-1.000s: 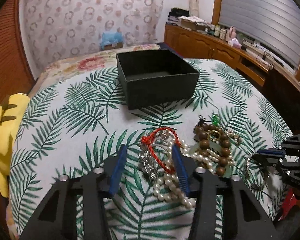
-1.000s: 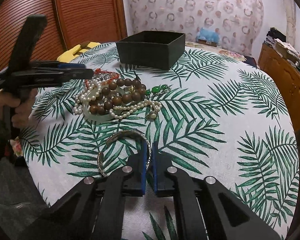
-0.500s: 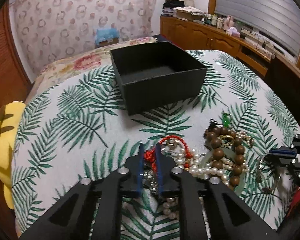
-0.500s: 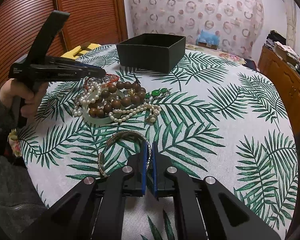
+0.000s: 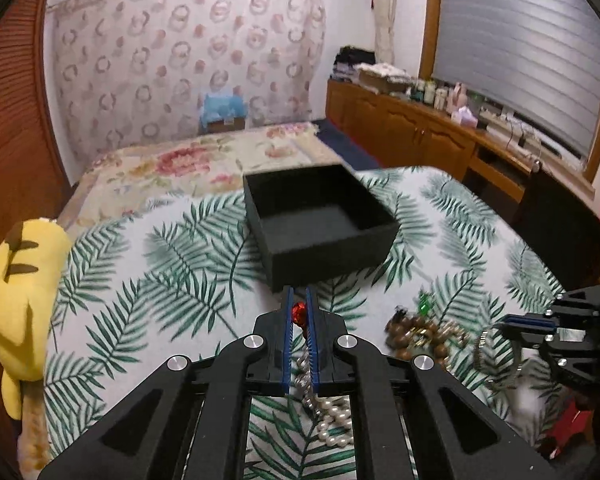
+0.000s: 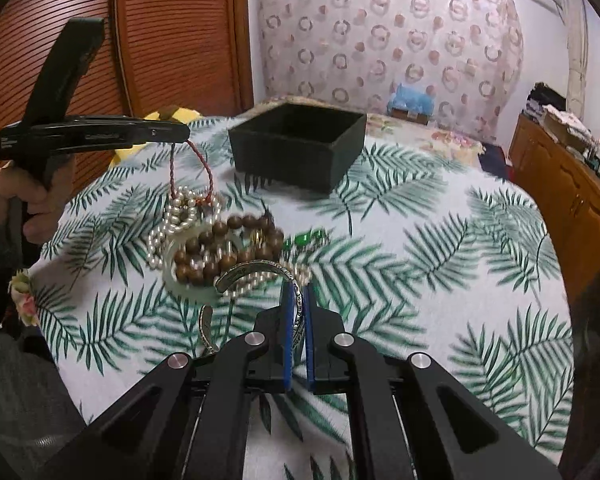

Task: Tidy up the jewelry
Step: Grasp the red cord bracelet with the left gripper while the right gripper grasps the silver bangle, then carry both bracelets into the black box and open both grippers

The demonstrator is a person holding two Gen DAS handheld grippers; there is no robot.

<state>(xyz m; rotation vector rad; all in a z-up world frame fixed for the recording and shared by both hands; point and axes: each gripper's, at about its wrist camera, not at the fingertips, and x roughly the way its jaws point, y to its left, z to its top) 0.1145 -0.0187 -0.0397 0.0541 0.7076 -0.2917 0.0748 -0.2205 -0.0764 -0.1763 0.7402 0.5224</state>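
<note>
My left gripper (image 5: 299,300) is shut on a red cord bracelet (image 5: 299,312), lifted off the table. In the right wrist view that red cord bracelet (image 6: 204,168) hangs as a loop from the left gripper (image 6: 180,133), dragging a pearl strand (image 6: 180,212) up with it. My right gripper (image 6: 296,294) is shut on a silver cuff bangle (image 6: 260,270), raised above the cloth. Under it lies a pile with brown wooden beads (image 6: 220,248), pearls and a green stone piece (image 6: 304,238). An open black box (image 5: 320,224) stands further back on the table; the black box (image 6: 296,146) holds nothing I can see.
A palm-leaf tablecloth (image 5: 160,264) covers the round table. A yellow plush toy (image 5: 20,280) sits at its left edge. A bed with a floral cover (image 5: 204,160) lies behind, and a wooden cabinet (image 5: 420,136) runs along the right wall. A person's hand (image 6: 24,196) grips the left tool.
The left gripper closed on the red cord and rose, pulling pearls up with it. The right gripper, shut on the silver bangle all along, lifted it off the cloth.
</note>
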